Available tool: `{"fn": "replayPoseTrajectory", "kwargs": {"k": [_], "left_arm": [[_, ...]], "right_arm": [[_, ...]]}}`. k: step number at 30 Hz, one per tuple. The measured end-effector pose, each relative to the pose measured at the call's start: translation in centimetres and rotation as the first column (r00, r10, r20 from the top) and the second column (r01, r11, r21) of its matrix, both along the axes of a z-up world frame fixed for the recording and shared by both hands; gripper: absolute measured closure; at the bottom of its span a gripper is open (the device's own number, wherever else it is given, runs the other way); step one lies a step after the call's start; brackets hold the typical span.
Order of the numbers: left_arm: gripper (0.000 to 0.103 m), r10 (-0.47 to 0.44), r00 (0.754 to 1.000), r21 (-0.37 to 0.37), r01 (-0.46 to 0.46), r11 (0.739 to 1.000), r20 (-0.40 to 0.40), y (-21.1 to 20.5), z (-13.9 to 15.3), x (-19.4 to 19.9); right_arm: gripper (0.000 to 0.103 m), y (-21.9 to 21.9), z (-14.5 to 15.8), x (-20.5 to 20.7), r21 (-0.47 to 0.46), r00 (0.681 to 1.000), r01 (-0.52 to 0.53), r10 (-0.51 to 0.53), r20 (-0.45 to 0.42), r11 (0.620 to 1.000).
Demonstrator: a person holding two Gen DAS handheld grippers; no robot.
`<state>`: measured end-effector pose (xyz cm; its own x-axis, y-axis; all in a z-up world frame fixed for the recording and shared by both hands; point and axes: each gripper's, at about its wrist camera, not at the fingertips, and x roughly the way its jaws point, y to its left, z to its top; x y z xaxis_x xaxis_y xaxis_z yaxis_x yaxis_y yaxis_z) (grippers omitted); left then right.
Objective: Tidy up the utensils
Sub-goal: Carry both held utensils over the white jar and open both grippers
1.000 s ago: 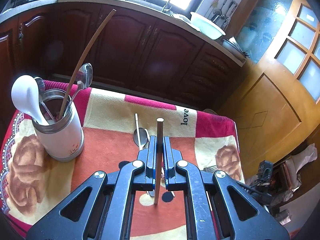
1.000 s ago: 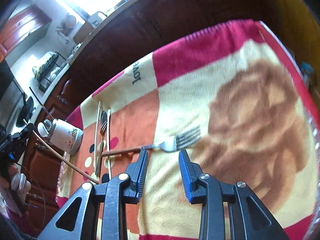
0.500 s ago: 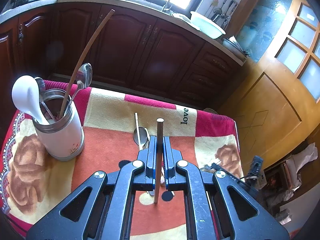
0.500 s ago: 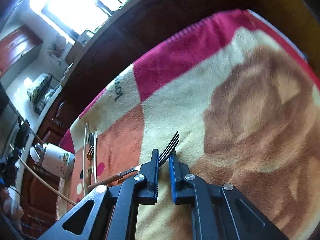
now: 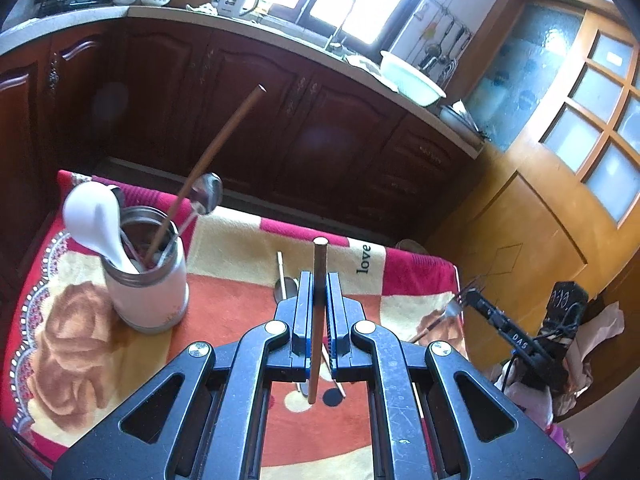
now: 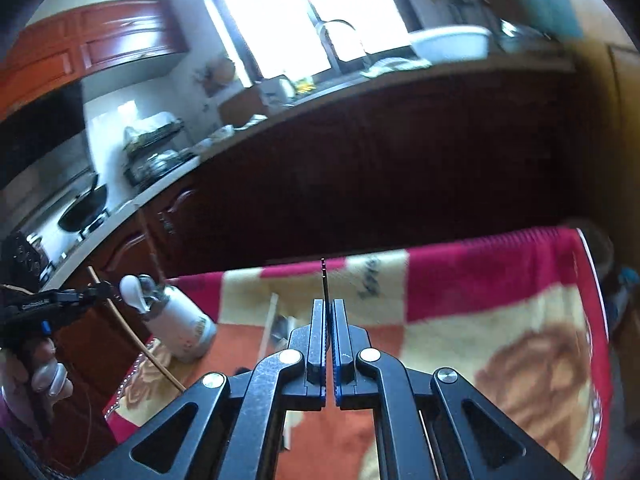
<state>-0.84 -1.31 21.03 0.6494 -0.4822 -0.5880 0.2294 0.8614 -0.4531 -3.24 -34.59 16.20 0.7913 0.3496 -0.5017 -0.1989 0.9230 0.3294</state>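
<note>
My left gripper (image 5: 318, 308) is shut on a brown chopstick (image 5: 319, 264) and holds it above the blanket-covered table (image 5: 240, 240). A white utensil holder (image 5: 146, 280) stands at the left with a white spoon (image 5: 98, 220), a metal spoon (image 5: 208, 198) and another chopstick (image 5: 216, 148) in it; it also shows in the right wrist view (image 6: 182, 330). My right gripper (image 6: 327, 320) is shut on a fork, seen edge-on (image 6: 324, 288), and has it lifted off the table. The right gripper with the fork (image 5: 454, 308) shows at the table's right edge.
A metal spoon (image 5: 286, 288) and a pale chopstick (image 5: 281, 270) lie on the blanket just beyond my left gripper. Dark kitchen cabinets (image 5: 280, 128) stand behind the table. A wooden door (image 5: 560, 160) is at the right.
My right gripper closed on the fork, lifted it off the blanket and tilted up toward the kitchen. The left gripper with its chopstick has stayed almost in place.
</note>
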Motion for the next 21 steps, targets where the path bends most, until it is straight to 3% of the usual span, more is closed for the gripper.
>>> {"fn": "replayPoseTrajectory", "kwargs": {"k": [9, 16, 21], "left_arm": [[0.099, 0.084, 0.993, -0.001, -0.084, 0.996, 0.085, 5.7, 4.7, -0.7], [0.099, 0.211, 0.962, 0.023, -0.218, 0.976, 0.171, 10.4, 8.0, 0.3], [0.099, 0.266, 0.939, 0.052, -0.283, 0.958, 0.22, 12.5, 8.9, 2.1]], "right_arm": [[0.101, 8.0, 5.9, 2.5, -0.009, 0.979, -0.169, 0.169, 0.113, 0.985], [0.101, 16.3, 9.7, 5.7, -0.04, 0.943, -0.27, 0.272, 0.191, 0.962], [0.101, 21.9, 10.8, 7.7, -0.115, 0.921, -0.3, 0.319, 0.223, 0.947]]}}
